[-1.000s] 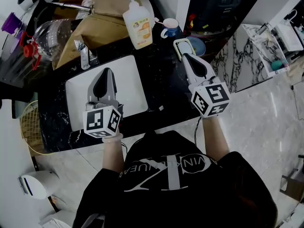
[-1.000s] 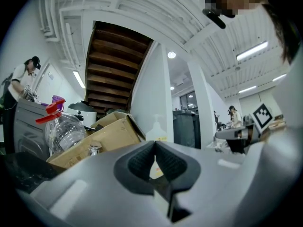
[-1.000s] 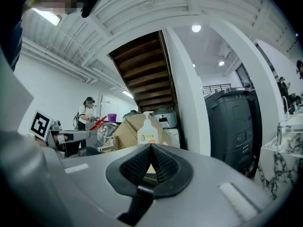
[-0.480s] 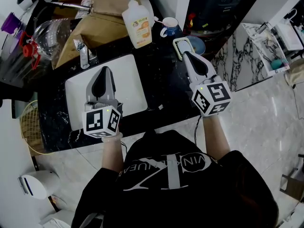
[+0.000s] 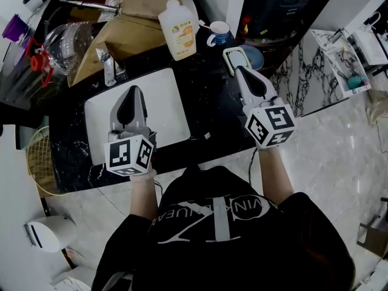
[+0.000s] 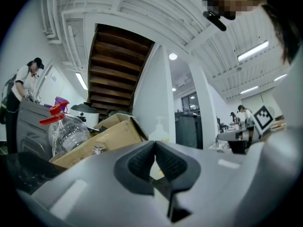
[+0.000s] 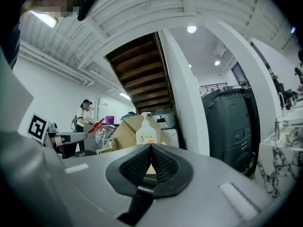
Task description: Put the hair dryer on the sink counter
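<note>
Neither gripper had shifted since the earlier frame: the left gripper (image 5: 134,91) hung over the sink (image 5: 167,96) and the right gripper (image 5: 238,70) over the right end of the counter (image 5: 209,111), both with jaws closed and empty. Bare black surface lay between sink and right gripper, while a soap bottle (image 5: 179,26) and a cardboard box (image 5: 124,36) crowded the back edge. The hair dryer could not be identified in any view.

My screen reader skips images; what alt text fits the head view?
A person at a dark sink counter holds two shut, empty grippers: the left gripper above the white basin, the right gripper above the counter beside it. A soap bottle, mug and cardboard box stand behind.
</note>
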`<state>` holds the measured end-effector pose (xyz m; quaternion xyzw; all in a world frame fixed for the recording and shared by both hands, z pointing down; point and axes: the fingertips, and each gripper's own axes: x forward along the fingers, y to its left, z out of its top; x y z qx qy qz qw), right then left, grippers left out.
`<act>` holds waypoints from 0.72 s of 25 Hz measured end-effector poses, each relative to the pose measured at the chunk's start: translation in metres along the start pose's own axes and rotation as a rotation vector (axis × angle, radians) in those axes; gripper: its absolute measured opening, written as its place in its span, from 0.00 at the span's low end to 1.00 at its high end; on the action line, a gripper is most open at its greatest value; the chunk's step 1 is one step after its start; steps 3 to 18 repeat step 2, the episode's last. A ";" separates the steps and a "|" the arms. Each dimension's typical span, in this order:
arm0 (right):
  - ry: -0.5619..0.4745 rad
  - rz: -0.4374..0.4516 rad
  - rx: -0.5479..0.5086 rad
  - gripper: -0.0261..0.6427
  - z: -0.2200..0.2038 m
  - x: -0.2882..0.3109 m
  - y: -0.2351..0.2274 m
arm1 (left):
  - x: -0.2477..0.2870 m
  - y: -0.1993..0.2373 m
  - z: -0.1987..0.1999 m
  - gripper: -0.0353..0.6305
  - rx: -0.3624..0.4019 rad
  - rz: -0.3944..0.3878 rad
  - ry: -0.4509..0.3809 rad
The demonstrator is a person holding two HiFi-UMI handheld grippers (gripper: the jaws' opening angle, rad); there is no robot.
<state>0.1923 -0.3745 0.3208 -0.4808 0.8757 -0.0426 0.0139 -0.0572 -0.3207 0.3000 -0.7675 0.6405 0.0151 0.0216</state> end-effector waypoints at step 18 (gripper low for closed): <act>0.001 -0.002 0.006 0.04 -0.002 0.000 0.000 | 0.000 0.001 -0.002 0.05 -0.003 0.001 0.003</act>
